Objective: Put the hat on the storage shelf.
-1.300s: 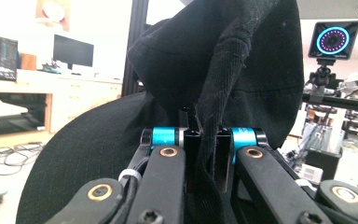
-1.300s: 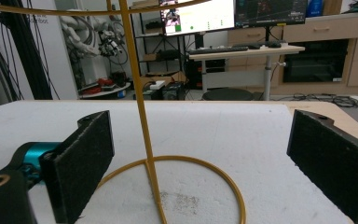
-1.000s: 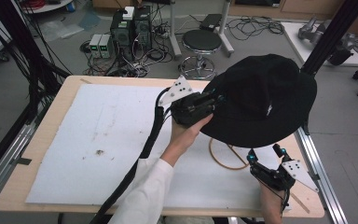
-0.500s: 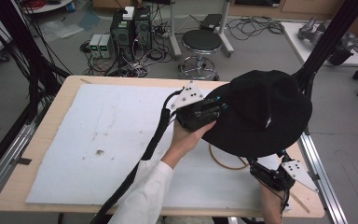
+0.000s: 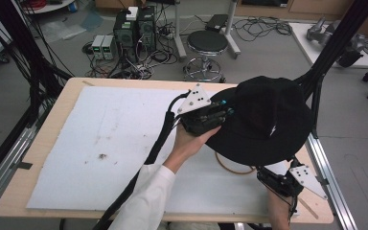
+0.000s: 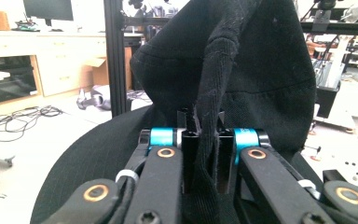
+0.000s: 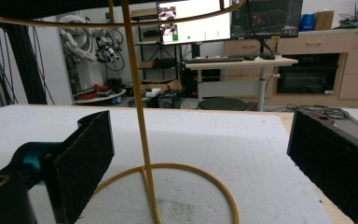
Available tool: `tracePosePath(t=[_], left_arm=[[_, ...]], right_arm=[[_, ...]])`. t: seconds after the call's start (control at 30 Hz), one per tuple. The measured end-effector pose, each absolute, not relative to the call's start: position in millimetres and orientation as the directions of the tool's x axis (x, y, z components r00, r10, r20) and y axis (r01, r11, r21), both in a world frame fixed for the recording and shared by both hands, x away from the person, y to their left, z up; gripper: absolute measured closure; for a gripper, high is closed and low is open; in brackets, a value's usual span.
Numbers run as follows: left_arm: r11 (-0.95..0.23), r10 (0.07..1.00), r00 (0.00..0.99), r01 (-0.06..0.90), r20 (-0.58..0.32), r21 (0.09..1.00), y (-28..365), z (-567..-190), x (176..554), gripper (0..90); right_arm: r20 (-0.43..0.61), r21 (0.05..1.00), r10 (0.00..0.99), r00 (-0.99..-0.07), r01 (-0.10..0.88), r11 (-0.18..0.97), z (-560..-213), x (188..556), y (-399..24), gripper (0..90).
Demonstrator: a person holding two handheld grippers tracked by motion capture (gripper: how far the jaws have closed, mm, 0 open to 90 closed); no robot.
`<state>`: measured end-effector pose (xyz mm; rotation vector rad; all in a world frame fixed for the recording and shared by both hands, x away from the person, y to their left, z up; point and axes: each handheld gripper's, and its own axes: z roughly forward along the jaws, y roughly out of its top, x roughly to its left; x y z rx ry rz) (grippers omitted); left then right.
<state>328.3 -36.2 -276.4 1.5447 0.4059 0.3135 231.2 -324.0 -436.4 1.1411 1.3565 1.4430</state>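
Note:
A black brimmed hat (image 5: pixel 268 120) hangs over the top of a yellow wire stand, whose base ring (image 5: pixel 230 165) shows on the white mat under the brim. My left gripper (image 5: pixel 227 112) comes in from the hat's left and is shut on the brim. In the left gripper view the black cloth (image 6: pixel 242 70) runs down between the pads of my left gripper (image 6: pixel 205 140). Those jaws have just eased open slightly with the cloth still between them. My right gripper (image 5: pixel 268 175) lies low at the front right. In its own view my right gripper (image 7: pixel 200 140) stands open around the stand's upright rod (image 7: pixel 140 116), not touching it.
A white foam mat (image 5: pixel 115 143) covers most of the wooden table (image 5: pixel 43 143). A black frame post (image 5: pixel 326 52) rises just behind the hat. The left gripper's thick cable (image 5: pixel 153 153) trails across the mat toward the front edge.
The hat has come down and slightly nearer over the stand, and its crown looks more level. The left gripper has shifted a little to the right with it. The right gripper has kept still.

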Motion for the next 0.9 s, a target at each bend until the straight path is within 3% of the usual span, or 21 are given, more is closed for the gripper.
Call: tracePosePath(t=[0.33,0.47,0.5,0.67,0.9], left_arm=[[0.01,0.449,0.889,0.098,-0.092,0.995,-37,-281,332,77.0],[0.034,0.442,0.886,0.138,-0.139,0.99,-34,-286,338,65.8],[0.046,0.438,0.886,0.143,-0.149,0.989,-32,-287,339,59.1],[0.109,0.464,0.872,0.117,-0.154,0.987,-22,-286,338,42.9],[0.147,0.549,0.821,0.09,-0.157,0.985,12,-282,335,37.5]], right_arm=[[0.081,0.997,0.965,-0.25,0.022,-0.078,-437,232,-323,6.3],[0.076,0.997,0.966,-0.249,0.024,-0.072,-437,232,-324,6.3],[0.078,0.997,0.965,-0.25,0.026,-0.074,-437,232,-323,6.3],[0.082,0.997,0.966,-0.247,0.031,-0.076,-437,232,-324,6.3],[0.083,0.997,0.966,-0.243,0.028,-0.078,-438,231,-325,6.2]])
